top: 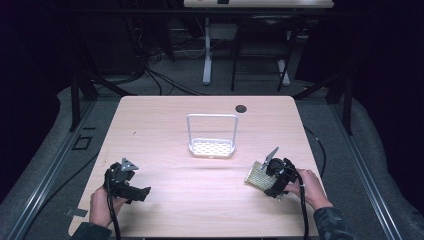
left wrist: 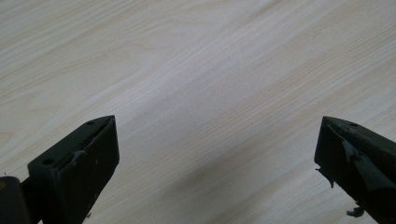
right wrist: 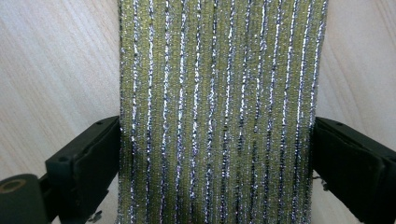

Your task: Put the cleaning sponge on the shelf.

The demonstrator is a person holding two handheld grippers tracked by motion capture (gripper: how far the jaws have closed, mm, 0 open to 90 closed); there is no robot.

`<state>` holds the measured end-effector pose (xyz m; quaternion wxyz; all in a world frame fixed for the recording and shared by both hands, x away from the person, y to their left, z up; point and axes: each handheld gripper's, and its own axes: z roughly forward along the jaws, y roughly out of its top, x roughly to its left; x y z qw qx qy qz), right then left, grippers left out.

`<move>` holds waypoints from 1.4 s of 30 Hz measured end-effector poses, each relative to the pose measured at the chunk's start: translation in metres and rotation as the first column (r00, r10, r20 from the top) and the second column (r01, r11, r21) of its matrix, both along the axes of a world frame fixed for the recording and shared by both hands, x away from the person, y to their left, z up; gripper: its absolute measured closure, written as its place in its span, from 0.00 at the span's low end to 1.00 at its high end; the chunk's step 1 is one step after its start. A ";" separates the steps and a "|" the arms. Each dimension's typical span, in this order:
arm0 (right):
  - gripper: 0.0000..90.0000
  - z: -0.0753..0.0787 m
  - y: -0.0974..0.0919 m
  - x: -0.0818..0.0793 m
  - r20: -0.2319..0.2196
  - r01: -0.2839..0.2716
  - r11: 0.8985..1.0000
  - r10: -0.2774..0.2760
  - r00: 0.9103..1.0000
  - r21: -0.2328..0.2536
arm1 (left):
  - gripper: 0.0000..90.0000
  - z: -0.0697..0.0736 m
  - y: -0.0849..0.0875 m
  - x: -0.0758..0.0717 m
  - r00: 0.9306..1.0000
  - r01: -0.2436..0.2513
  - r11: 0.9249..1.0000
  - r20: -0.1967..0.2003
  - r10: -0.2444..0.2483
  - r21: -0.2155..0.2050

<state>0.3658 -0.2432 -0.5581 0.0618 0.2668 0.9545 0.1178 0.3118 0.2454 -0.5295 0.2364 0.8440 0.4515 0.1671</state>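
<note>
The table is the biggest thing here, a pale wood-grain top with a small dark round hole near its far edge, standing on grey carpet in a dim room where cables trail across the floor and the legs of another desk rise behind. Most of the top is bare, which leaves both hands free room to work. Near the middle stands a white rack, a perforated tray with a tall wire hoop over it, open toward the person, and it looks like the place where the sponge is meant to end up. The sponge, a flat yellow-green scouring pad shot through with silver threads, lies on the table at the near right, well apart from the rack. The right gripper is lowered over it with its jaws on either side of the pad's long edges, touching or all but touching them; whether they already squeeze it I cannot tell, since the pad shows no clear buckling. Gripping across the narrow width would let the pad be lifted flat. The left gripper rests at the near left, away from the work, its jaws spread wide over bare wood, probably just waiting out of the way
</note>
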 end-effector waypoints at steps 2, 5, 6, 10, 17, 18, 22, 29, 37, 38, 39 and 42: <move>0.07 0.000 0.000 0.000 -0.002 0.004 1.000 -0.004 1.000 0.003 | 0.00 0.000 0.000 0.000 1.000 0.000 1.000 -0.001 0.000 0.002; 0.08 0.001 -0.001 0.000 -0.010 0.021 1.000 -0.021 1.000 -0.006 | 0.00 0.000 0.000 0.000 1.000 -0.002 1.000 -0.004 0.002 0.006; 0.09 0.001 -0.001 0.000 -0.009 0.023 1.000 -0.023 1.000 -0.007 | 0.00 0.000 -0.001 0.000 1.000 -0.002 1.000 -0.003 0.002 0.008; 0.10 0.002 -0.001 -0.001 -0.011 0.026 1.000 -0.026 1.000 -0.010 | 0.00 0.001 0.000 -0.001 1.000 0.002 1.000 0.007 -0.002 -0.003; 0.16 0.003 -0.001 -0.002 -0.013 0.027 1.000 -0.027 1.000 -0.007 | 0.00 0.000 0.001 0.000 1.000 -0.011 1.000 0.001 0.011 -0.002; 0.17 0.004 -0.001 -0.003 -0.017 0.030 1.000 -0.030 0.999 -0.003 | 0.00 0.000 0.000 -0.001 1.000 -0.014 1.000 0.002 0.014 -0.001; 0.31 0.006 -0.007 -0.008 0.009 0.026 0.999 -0.027 1.000 0.045 | 0.00 0.000 -0.001 -0.001 1.000 -0.017 1.000 -0.001 0.017 0.015; 0.46 0.013 -0.017 -0.012 0.055 0.088 0.994 -0.092 0.994 0.066 | 0.02 0.000 -0.002 -0.002 1.000 -0.026 0.999 0.005 0.026 0.025; 0.48 0.027 -0.017 -0.013 0.092 0.134 0.985 -0.144 0.985 0.107 | 0.11 0.002 -0.001 -0.001 0.999 -0.034 0.999 0.020 0.034 0.019; 0.48 0.027 -0.016 -0.014 0.092 0.141 0.984 -0.151 0.984 0.106 | 0.11 0.003 0.000 -0.001 0.999 -0.039 0.999 0.027 0.038 0.015; 0.48 0.030 -0.013 -0.015 0.093 0.161 0.981 -0.171 0.981 0.108 | 0.11 0.003 0.001 -0.001 0.999 -0.044 0.999 0.028 0.043 0.009; 0.48 0.032 -0.012 -0.016 0.103 0.170 0.979 -0.182 0.978 0.112 | 0.11 0.002 0.001 -0.001 0.999 -0.049 0.999 0.024 0.048 0.013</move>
